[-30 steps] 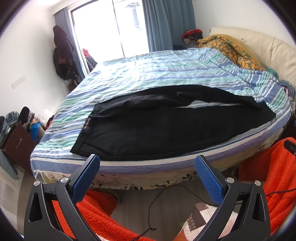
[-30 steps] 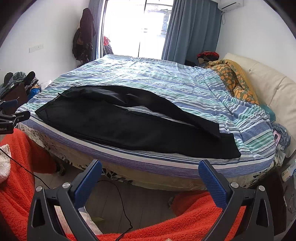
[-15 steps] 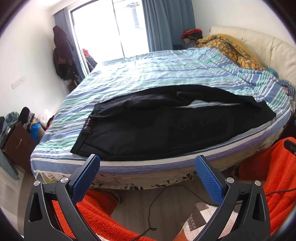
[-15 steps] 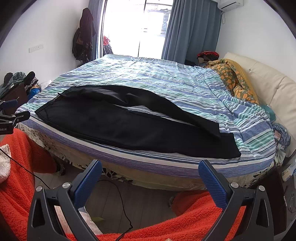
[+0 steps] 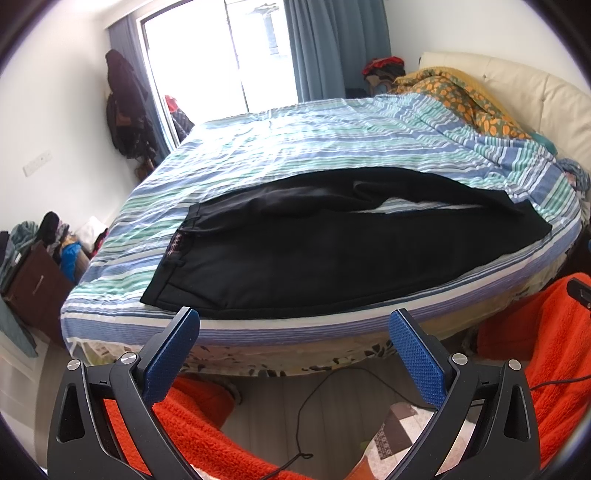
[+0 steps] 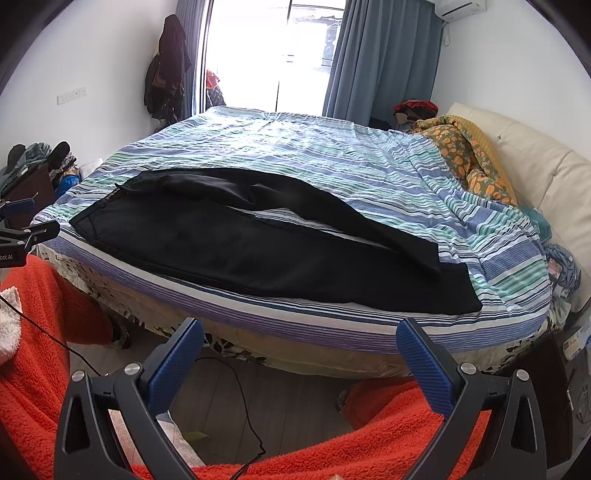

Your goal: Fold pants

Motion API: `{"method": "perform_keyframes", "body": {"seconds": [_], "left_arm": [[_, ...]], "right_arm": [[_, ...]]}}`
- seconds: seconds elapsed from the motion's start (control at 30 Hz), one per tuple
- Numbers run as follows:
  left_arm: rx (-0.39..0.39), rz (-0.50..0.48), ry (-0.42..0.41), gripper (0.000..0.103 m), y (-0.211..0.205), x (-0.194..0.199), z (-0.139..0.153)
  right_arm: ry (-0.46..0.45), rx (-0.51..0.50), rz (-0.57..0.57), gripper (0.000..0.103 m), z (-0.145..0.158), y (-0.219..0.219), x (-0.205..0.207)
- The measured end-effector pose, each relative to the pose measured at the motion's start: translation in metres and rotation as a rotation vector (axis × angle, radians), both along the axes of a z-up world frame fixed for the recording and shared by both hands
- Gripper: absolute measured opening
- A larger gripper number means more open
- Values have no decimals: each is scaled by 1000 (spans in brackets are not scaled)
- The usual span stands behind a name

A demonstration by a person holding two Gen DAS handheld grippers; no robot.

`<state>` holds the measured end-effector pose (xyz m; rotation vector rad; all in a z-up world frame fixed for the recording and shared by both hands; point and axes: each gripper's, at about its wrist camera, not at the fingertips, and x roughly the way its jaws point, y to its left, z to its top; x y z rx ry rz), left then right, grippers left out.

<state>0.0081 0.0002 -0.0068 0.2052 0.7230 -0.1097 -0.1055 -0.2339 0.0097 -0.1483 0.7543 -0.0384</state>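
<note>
Both grippers hang off the near bed edge, gaping wide, gripping nothing.

We see the black pants (image 5: 332, 254) lying flat along the near side of the striped bedspread (image 5: 332, 144), waistband left, legs running right, the two legs slightly split. Our left gripper (image 5: 293, 332) and right gripper (image 6: 300, 343) sit short of the mattress, apart from the fabric, above the orange fleece (image 6: 388, 435).

Beside the bed (image 6: 332, 155), the dresser (image 5: 33, 291) is cut off by the left wrist view's left edge. In the right wrist view, the items on the nightstand (image 6: 576, 343) at the bed's right corner are too small to tell, and the air conditioner (image 6: 458, 7) is clipped by the top edge.
</note>
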Motion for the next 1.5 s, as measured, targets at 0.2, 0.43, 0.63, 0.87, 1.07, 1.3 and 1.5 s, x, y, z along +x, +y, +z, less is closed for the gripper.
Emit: {"method": "perform_keyframes", "body": {"seconds": [0.2, 0.43, 0.63, 0.87, 1.07, 1.3, 1.5], "left_arm": [[-1, 1, 1, 102, 0, 0, 0], [0, 1, 1, 102, 0, 0, 0], [0, 1, 2, 102, 0, 0, 0], [0, 1, 3, 102, 0, 1, 0], [0, 1, 2, 102, 1, 1, 0], [0, 1, 3, 102, 1, 1, 0], [0, 1, 2, 102, 1, 1, 0]], "right_arm": [[1, 0, 0, 103, 1, 0, 0], [2, 0, 1, 103, -1, 0, 0], [4, 0, 0, 103, -4, 2, -2], [5, 1, 0, 103, -4, 1, -1], [5, 1, -2, 103, -5, 3, -2], [5, 1, -1, 103, -4, 2, -1], [6, 2, 0, 103, -4, 2, -1]]}}
